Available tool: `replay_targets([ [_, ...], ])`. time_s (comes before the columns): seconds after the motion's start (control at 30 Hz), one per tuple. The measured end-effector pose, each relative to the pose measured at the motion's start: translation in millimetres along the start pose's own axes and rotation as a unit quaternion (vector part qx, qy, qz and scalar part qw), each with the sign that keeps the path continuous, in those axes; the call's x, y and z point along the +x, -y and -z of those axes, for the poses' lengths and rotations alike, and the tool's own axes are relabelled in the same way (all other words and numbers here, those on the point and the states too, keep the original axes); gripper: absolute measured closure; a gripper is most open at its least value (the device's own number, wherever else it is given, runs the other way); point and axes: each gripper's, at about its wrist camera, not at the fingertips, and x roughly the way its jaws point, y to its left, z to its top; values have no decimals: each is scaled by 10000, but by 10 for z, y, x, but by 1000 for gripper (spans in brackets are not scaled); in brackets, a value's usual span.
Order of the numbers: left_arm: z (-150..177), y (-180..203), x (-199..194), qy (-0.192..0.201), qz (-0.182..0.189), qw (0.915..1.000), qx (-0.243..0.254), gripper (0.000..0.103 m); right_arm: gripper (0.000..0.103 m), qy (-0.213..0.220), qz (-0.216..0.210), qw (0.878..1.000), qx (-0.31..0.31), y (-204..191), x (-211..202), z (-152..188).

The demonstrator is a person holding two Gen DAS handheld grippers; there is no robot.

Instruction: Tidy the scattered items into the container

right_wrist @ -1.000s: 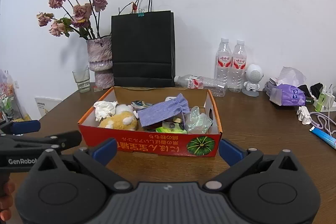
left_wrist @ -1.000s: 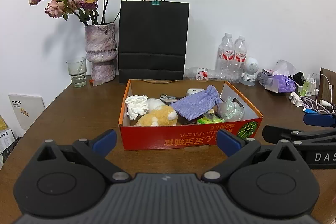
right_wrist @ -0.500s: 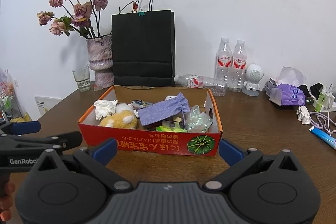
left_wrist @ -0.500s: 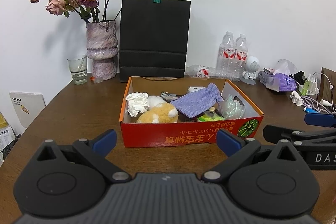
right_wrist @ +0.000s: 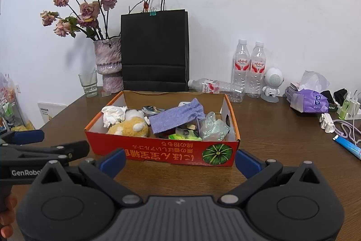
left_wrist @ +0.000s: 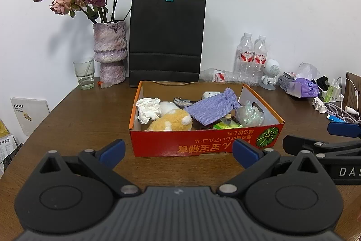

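Observation:
A red cardboard box (left_wrist: 203,146) (right_wrist: 158,154) stands on the brown table straight ahead. It holds a crumpled white tissue (left_wrist: 147,108), a tan plush toy (left_wrist: 171,122) (right_wrist: 130,127), a purple drawstring pouch (left_wrist: 211,108) (right_wrist: 174,119), a clear plastic bag (left_wrist: 250,114) (right_wrist: 213,127) and a green packet (left_wrist: 226,126). My left gripper (left_wrist: 178,150) is open and empty just in front of the box. My right gripper (right_wrist: 180,159) is open and empty, also just short of the box front. Each gripper shows at the side of the other's view.
Behind the box stand a black paper bag (left_wrist: 167,42), a vase of dried roses (left_wrist: 110,51), a glass (left_wrist: 84,72), water bottles (left_wrist: 252,58) and a small white robot figure (left_wrist: 270,73). A purple tissue pack (right_wrist: 310,101), chargers, cables and a blue tube (right_wrist: 348,146) lie at right.
Both grippers have drawn back slightly from the box and stay open. The items in the box have not moved.

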Motion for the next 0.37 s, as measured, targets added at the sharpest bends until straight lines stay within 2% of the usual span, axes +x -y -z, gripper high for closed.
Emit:
replay_targets([
  [0.37,8,-1,-9,117,-3,9999,17,0,0,-7,-2,10000,-2,1,5,15],
])
